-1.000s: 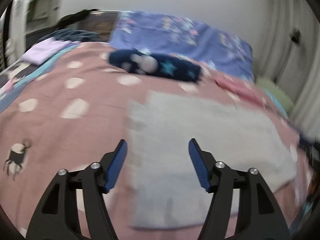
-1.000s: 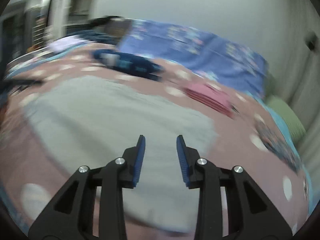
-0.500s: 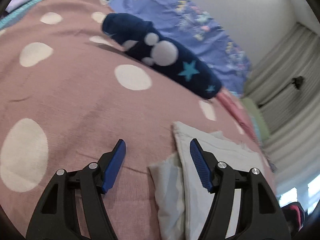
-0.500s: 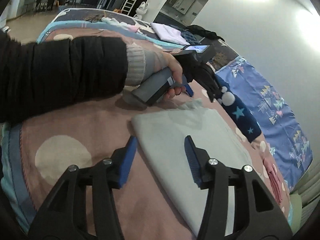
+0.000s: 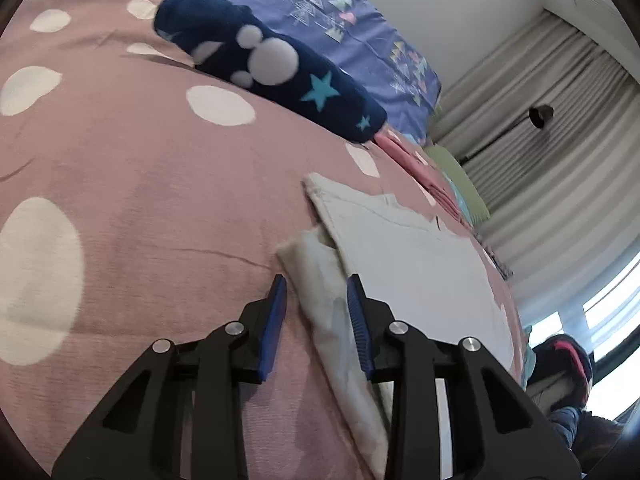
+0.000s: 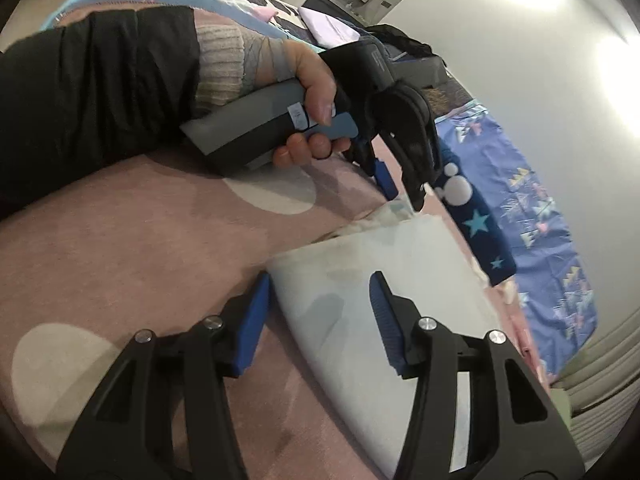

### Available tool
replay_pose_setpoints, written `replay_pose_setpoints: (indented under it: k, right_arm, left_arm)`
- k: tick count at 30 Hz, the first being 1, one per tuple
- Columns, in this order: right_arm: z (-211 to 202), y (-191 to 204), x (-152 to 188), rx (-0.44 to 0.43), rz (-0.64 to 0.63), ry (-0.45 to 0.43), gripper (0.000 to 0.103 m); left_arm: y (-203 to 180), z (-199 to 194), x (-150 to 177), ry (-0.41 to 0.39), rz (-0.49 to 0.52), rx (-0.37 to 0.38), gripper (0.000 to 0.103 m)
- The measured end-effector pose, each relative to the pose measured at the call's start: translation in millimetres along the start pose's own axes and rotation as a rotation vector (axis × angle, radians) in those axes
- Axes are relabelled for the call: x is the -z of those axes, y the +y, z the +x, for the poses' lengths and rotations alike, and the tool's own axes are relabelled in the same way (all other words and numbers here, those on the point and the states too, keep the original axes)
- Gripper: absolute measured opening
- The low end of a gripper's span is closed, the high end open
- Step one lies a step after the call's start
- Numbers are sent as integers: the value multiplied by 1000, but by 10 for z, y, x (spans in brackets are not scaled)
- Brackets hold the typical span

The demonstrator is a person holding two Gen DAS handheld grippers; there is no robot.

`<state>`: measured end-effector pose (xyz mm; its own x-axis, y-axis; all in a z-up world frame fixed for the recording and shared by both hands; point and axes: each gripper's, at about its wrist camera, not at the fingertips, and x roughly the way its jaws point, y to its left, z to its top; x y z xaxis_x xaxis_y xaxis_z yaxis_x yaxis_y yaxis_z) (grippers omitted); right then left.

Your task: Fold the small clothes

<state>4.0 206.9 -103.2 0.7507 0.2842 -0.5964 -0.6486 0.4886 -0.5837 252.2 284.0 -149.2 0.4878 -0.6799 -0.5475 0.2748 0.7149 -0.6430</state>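
Left gripper (image 5: 316, 300) narrowly parted around protruding flap of white garment (image 5: 408, 256); right gripper (image 6: 320, 308) wide, straddling garment's corner on pink bedspread (image 5: 140, 208).

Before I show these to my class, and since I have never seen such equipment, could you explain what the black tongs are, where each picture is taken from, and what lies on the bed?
No robot is here: a person holds black hand-held tongs with blue pads, one in each hand, each carrying a camera that looks along its two fingers. One picture comes from the left tongs, the other from the right tongs. The right view also shows the person's left hand gripping the other tool. Both work on a pale grey folded garment lying on a pink bedspread with white dots. The left tongs straddle the garment's bunched edge, jaws still apart; the right tongs stand open over a corner of it. Nothing is clamped yet. Behind lie a navy blue star-patterned plush roll and a purple patterned blanket.
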Motion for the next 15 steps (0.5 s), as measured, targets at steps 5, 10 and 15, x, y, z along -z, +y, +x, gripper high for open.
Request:
replay_pose_setpoints:
  k: [5, 10, 15]
  right_arm:
    - [67, -4, -51, 9, 30, 21, 46]
    - [200, -72, -102, -65, 78, 45, 5]
    - [89, -67, -139, -116, 123, 24, 4]
  left_arm:
    - [17, 97, -26, 3, -55, 28, 34]
    - [-75, 205, -76, -37, -73, -26, 4]
    - [-50, 24, -118, -113, -79, -7, 3]
